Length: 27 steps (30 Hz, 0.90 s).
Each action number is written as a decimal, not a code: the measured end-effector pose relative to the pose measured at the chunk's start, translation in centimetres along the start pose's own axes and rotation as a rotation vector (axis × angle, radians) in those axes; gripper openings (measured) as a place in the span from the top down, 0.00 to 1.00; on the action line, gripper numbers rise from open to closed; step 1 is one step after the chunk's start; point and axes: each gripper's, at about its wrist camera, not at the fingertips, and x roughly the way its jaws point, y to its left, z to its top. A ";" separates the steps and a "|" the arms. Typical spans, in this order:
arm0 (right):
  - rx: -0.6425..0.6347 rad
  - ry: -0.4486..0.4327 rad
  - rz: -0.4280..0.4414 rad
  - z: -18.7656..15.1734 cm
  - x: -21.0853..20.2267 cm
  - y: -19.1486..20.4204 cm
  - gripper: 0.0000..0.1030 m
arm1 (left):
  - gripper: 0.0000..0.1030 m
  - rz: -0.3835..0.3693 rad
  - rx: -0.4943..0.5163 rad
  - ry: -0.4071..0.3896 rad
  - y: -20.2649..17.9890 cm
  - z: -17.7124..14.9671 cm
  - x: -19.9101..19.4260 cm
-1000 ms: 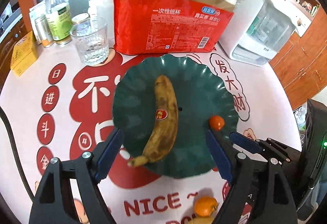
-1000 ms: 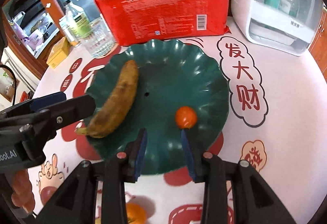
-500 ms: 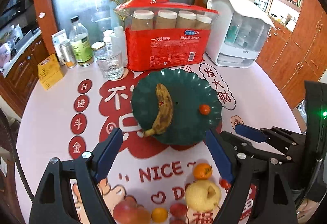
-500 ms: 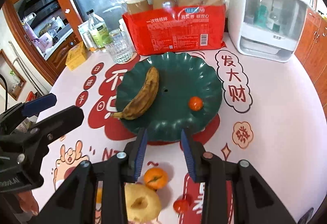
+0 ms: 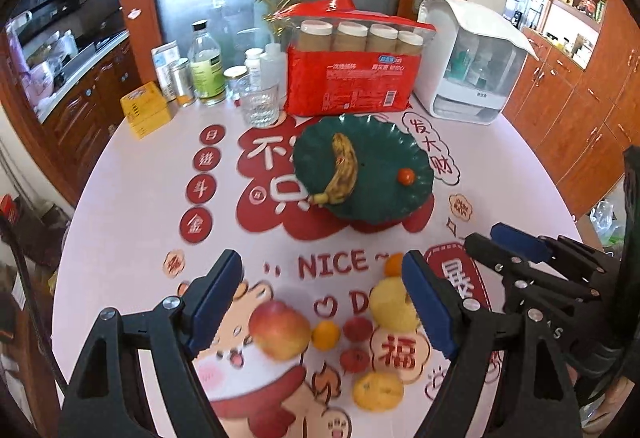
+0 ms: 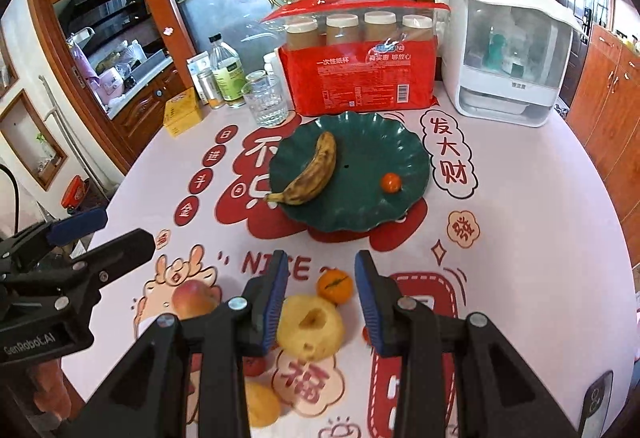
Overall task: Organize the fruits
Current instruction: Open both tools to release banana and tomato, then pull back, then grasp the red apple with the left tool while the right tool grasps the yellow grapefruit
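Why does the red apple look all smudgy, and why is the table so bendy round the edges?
Left wrist view: the red apple near the bottom is smeared by motion blur, while the banana on the green plate stays sharp. Both views: the fisheye lens curves the table and darkens the corners. Right wrist view: the apple shows crisper.

Both grippers — left gripper (image 5: 322, 304), right gripper (image 6: 322, 302) — black frames, blue-padded jaws, silver screws.
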 end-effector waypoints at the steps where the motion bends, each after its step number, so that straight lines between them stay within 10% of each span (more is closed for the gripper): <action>1: -0.002 -0.003 0.000 -0.2 -0.5 0.2 0.66 | 0.21 0.000 -0.006 0.003 0.2 -0.3 -0.4; 27: -0.071 -0.038 0.032 -8.3 -7.4 3.6 0.60 | 0.21 0.065 -0.100 -0.021 2.0 -9.8 -6.3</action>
